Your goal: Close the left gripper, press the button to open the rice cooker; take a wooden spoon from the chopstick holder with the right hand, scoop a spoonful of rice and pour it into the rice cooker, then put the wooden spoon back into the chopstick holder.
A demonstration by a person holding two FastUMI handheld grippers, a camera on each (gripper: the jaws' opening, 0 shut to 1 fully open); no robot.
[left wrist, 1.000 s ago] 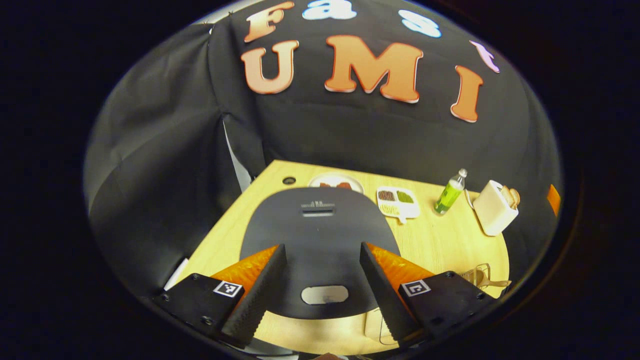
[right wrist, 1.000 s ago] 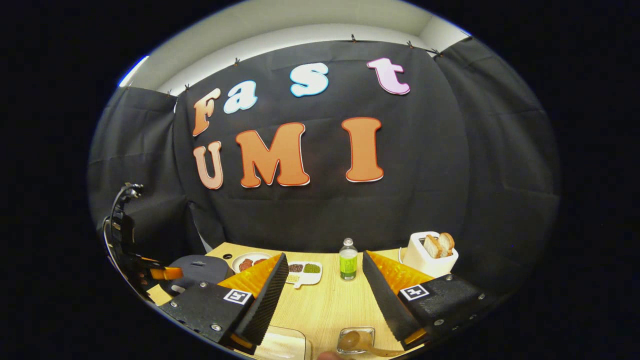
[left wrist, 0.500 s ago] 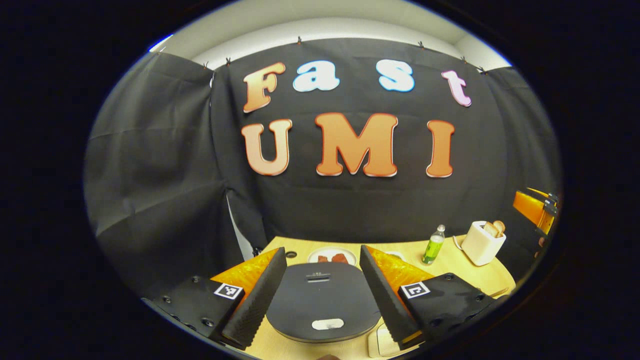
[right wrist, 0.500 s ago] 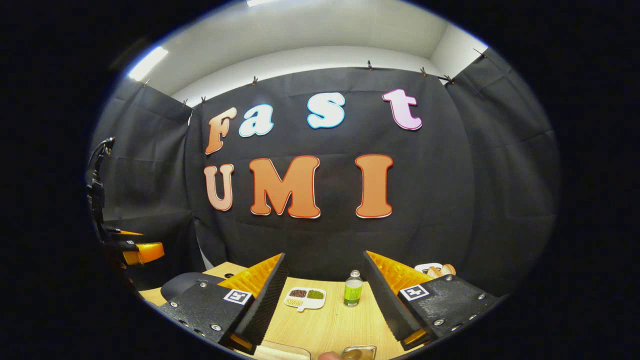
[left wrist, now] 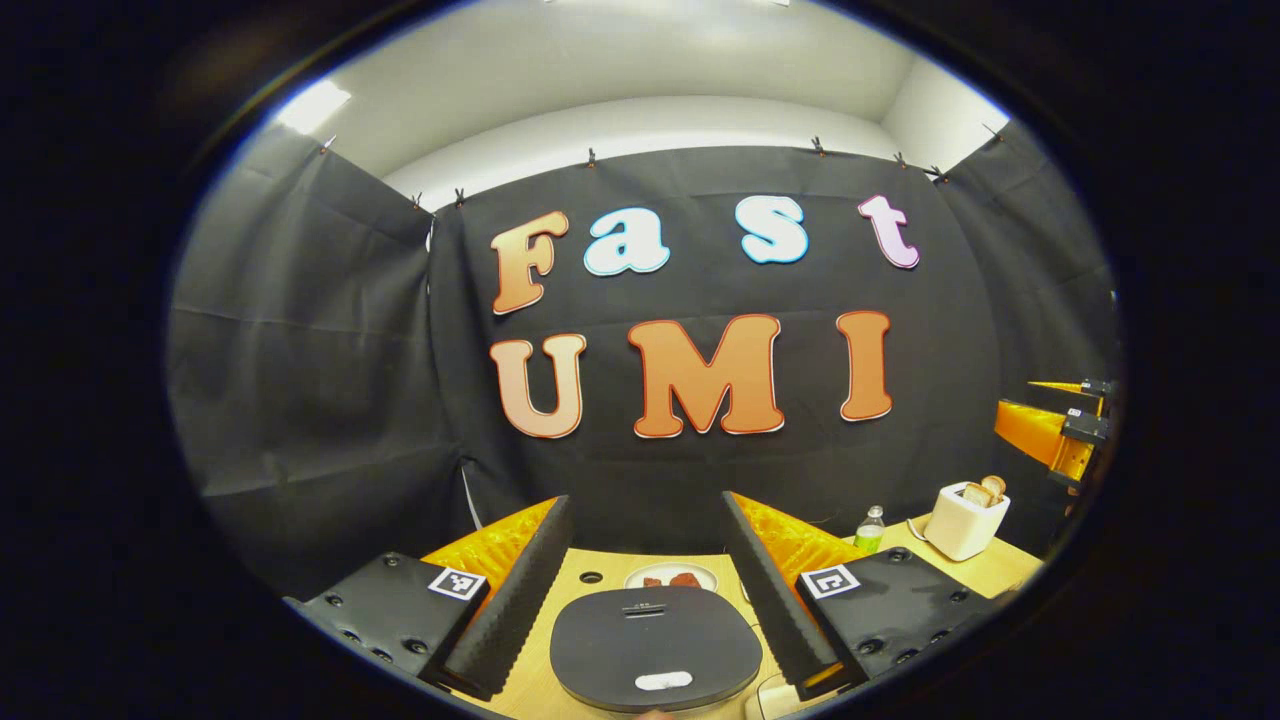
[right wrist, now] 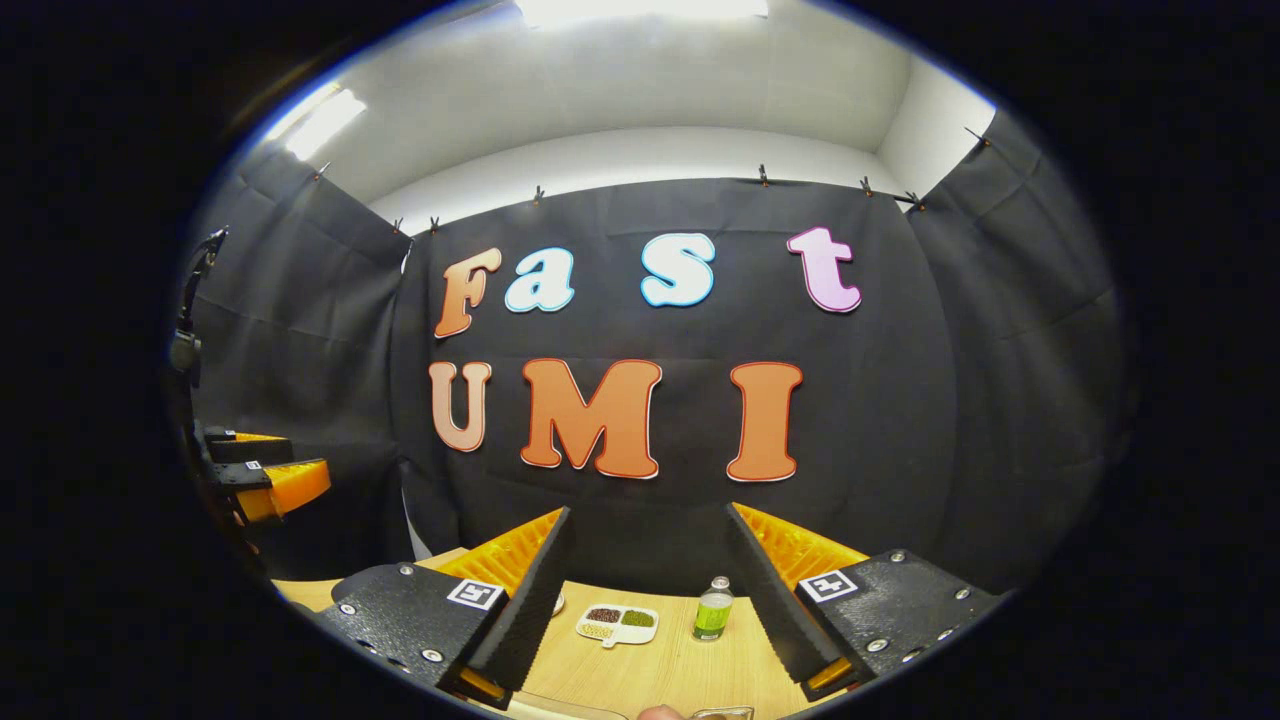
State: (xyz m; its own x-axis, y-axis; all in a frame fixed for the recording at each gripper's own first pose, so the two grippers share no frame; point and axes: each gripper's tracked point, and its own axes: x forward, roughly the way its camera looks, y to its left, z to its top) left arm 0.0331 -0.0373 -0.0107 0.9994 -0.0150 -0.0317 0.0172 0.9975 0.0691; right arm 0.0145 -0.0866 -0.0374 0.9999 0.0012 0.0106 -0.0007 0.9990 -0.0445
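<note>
Both grippers stand with fingers apart, holding nothing.
My left gripper [left wrist: 640,590] hangs above the closed black rice cooker [left wrist: 655,645]; I should bring its fingers together, then press squarely on the pale oval button [left wrist: 665,681]. Right gripper [right wrist: 645,590] waits.

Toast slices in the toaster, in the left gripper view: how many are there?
2: both toast slices stand side by side in the top of the white toaster, at the table's far right. Others may be hidden inside.

Both claws lifted (rice cooker [left wrist: 655,648] now lower).
</note>
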